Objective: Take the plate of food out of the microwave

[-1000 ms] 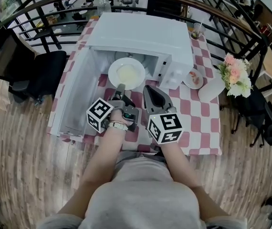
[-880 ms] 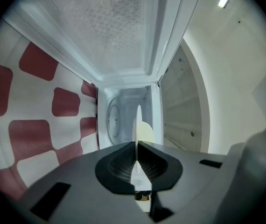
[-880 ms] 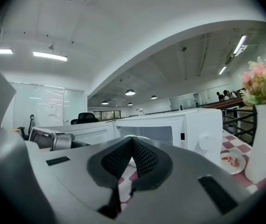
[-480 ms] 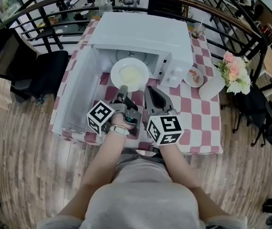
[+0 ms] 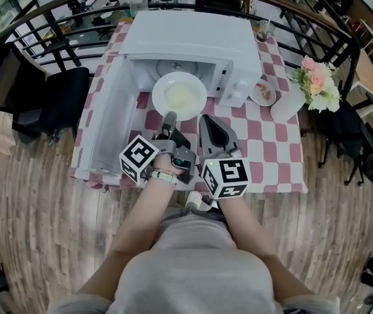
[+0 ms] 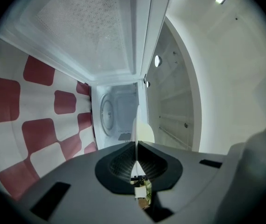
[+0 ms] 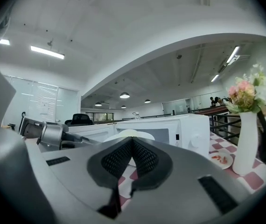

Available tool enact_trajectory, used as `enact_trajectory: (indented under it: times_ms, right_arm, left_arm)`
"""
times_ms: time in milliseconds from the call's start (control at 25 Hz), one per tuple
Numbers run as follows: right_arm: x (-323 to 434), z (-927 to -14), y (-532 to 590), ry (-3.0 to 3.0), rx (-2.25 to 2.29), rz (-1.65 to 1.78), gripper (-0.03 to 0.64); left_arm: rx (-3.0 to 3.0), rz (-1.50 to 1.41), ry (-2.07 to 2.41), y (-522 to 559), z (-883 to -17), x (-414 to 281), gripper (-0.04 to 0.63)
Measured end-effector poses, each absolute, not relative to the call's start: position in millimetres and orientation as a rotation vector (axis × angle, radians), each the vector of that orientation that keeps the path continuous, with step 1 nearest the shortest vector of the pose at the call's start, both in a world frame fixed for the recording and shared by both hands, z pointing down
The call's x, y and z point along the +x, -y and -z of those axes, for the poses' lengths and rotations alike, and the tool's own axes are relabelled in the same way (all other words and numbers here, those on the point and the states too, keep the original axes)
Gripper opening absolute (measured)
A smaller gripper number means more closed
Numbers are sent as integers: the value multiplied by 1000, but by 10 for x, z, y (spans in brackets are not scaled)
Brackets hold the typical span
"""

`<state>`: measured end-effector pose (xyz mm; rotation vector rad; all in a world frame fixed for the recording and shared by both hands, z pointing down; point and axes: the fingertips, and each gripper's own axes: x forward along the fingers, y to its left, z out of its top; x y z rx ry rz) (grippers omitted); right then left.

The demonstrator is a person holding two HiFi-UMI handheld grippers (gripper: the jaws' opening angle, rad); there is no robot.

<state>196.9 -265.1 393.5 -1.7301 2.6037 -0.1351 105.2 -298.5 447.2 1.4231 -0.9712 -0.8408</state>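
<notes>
While the left tongs (image 5: 169, 117) clench the near rim of the plate (image 5: 179, 95), which hangs straight ahead of them at the microwave (image 5: 193, 39) mouth above the surface (image 5: 271, 150), the right tongs (image 5: 207, 121) stay-free, clenched empty, just beside its right edge.

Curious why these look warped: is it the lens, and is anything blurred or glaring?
Head view: wide lens bows the floorboards into arcs, focus sharp. Left gripper view: dark round border, microwave whites washed pale. Right gripper view: ceiling light strip glares mildly.
</notes>
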Motion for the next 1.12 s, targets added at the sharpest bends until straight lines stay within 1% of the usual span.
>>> enact_trajectory:
  times_ms: [560,1120]
  right_arm:
    - [2049,-3835,2308,-2534,-1833,112,23]
    - [2045,-3751,2268,-2573,-1849,39,23]
  left_arm:
    - [1473,827,928,2629,-4267,1062,17]
    - [1441,840,917,2605,-4236,1059,17]
